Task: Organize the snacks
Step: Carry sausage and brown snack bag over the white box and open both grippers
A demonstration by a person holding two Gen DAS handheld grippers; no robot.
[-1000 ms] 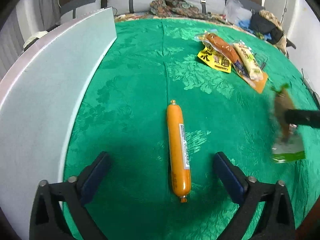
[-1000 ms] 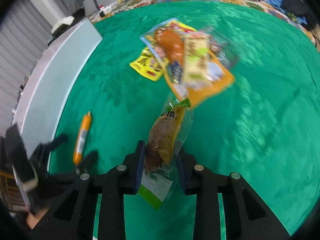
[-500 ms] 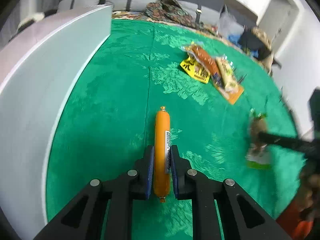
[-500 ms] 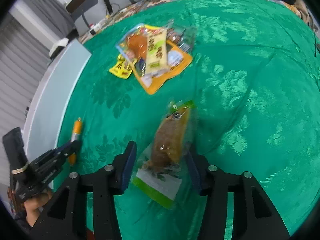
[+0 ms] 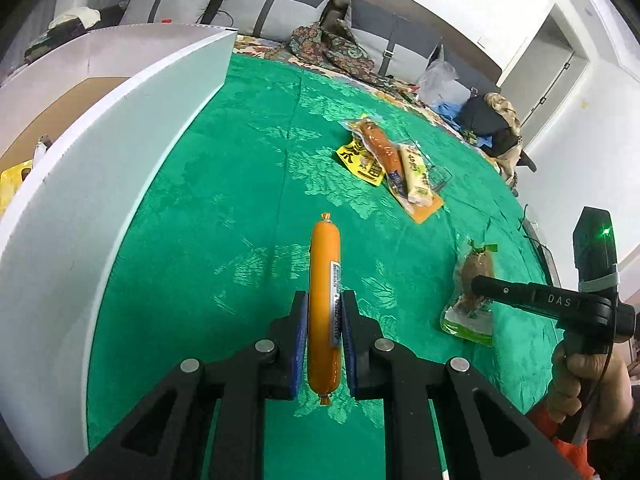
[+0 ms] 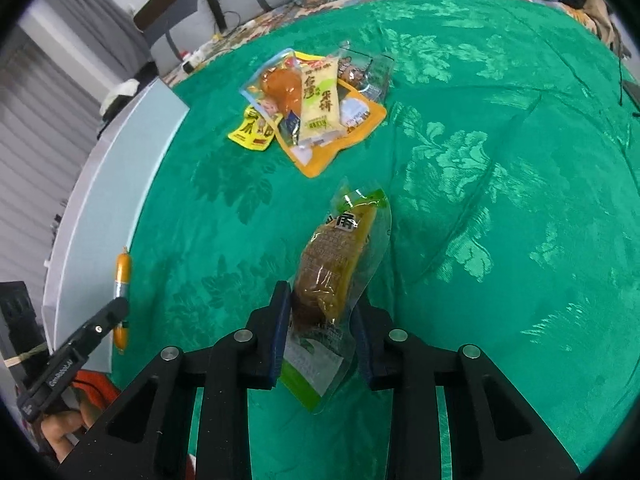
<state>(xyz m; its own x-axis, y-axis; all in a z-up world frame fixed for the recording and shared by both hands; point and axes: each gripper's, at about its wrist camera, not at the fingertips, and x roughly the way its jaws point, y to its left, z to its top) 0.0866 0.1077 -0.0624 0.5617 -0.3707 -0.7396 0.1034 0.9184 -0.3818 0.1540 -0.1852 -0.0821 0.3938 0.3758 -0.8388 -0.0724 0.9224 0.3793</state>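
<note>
The left claw (image 5: 324, 336) pinches the orange sausage (image 5: 324, 304) lengthwise, the right claw (image 6: 322, 330) grips a brown snack packet (image 6: 334, 276), its lower end hidden between the jaws.

"DAS" in pale letters on the right tongs' (image 5: 478, 285) black arm; snack-wrapper print illegible.

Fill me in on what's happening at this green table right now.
A person is sorting snacks with two handheld grippers. The left gripper is shut on an orange sausage stick, lined up along its fingers. The right gripper is clamped on a clear-wrapped brown snack packet. A small pile of other snack packets lies farther out on the green tablecloth, and a white box stands at the left.
</note>
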